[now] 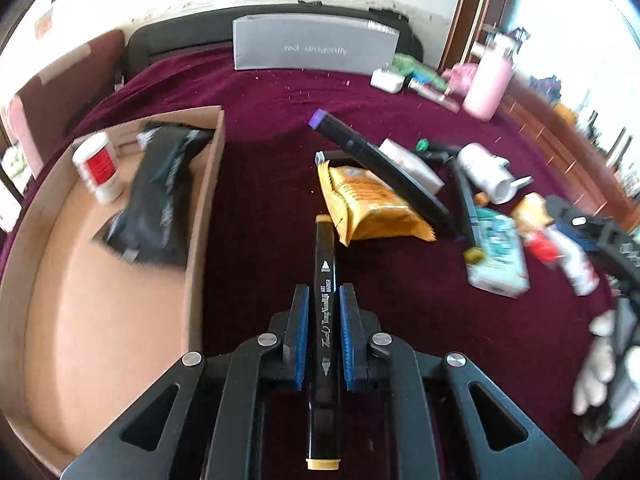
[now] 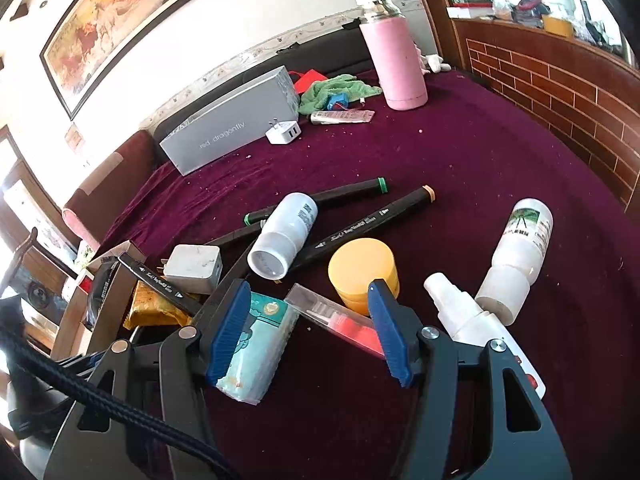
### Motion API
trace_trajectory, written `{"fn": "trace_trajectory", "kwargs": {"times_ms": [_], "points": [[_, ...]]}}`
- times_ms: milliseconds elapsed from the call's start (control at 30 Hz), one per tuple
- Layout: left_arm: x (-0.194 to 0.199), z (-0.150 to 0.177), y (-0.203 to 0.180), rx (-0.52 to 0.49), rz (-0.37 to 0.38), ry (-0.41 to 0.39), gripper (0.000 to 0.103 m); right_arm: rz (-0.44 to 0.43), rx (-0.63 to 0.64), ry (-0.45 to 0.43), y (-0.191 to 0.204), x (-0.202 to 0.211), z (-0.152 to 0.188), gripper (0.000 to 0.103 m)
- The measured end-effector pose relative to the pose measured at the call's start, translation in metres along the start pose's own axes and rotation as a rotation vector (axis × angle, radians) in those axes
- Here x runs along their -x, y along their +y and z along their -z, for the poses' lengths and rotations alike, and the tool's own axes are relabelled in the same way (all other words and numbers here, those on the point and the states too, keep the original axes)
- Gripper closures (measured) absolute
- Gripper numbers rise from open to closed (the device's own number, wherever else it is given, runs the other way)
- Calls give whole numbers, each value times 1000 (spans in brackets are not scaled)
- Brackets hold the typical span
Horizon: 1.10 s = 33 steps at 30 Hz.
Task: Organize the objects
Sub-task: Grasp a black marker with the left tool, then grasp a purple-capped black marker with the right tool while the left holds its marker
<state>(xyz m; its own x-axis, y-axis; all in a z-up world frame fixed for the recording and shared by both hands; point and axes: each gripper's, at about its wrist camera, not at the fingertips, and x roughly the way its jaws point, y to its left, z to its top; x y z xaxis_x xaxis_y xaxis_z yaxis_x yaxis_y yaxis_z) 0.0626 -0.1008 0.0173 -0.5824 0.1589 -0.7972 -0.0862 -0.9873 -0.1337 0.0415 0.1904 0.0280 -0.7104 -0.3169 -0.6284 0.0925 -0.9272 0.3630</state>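
Maroon cloth [image 1: 260,160]: it's covering the whole bed surface and carrying everything here, with crumbs dotting it toward the far edge.
Left gripper [image 1: 324,292]: clamping down on a black art marker [image 1: 325,304], blue pads [image 1: 301,320] pressing both sides of the barrel. The marker is running straight along the fingers, its tan tip poking out ahead and a tan cap sitting back near the camera.
Cardboard box [image 1: 208,200]: sitting just left of the left gripper, its right wall almost alongside the held marker. A black packet [image 1: 160,200] and a small white jar with a red label [image 1: 98,168] are lying inside, toward the far end; the near floor is showing bare cardboard.
Yellow snack bag [image 1: 368,204]: lying just past the marker's tip, with a purple-capped marker [image 1: 376,160] leaning across it.
Right gripper [image 2: 308,320]: jaws hanging wide apart, gripping nothing. A pale blue tissue pack [image 2: 256,352] is sitting by its left finger, and a clear case with red inside [image 2: 340,320] is lying between the fingers.
Yellow round tub [image 2: 364,268]: sitting just beyond the right finger, beside a white spray bottle [image 2: 460,312] and a white bottle [image 2: 516,248].
Room to move: bare cloth is opening up between the pile and the grey box [image 2: 236,124] and pink flask [image 2: 396,60] at the far edge.
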Motion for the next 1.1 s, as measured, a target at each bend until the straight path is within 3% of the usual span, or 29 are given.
{"fn": "trace_trajectory", "kwargs": {"times_ms": [233, 367, 467, 633, 867, 933, 1000, 1100], "points": [[28, 21, 5, -1, 46, -45, 91, -139, 202, 143, 71, -11, -11, 43], [31, 32, 8, 0, 81, -38, 91, -118, 333, 244, 111, -46, -12, 44], [26, 39, 8, -4, 95, -13, 91, -90, 384, 301, 125, -71, -7, 51], [20, 38, -3, -47, 72, -10, 91, -37, 394, 328, 138, -96, -8, 62], [2, 36, -18, -78, 62, 31, 91, -35, 370, 340, 149, -110, -14, 65], [0, 35, -20, -90, 54, 36, 91, -41, 352, 342, 147, -110, -14, 70], [2, 37, -20, -93, 61, 33, 91, -49, 321, 355, 144, -107, -16, 88], [7, 38, -11, -42, 106, 21, 92, -67, 280, 341, 139, -94, -18, 90]]}}
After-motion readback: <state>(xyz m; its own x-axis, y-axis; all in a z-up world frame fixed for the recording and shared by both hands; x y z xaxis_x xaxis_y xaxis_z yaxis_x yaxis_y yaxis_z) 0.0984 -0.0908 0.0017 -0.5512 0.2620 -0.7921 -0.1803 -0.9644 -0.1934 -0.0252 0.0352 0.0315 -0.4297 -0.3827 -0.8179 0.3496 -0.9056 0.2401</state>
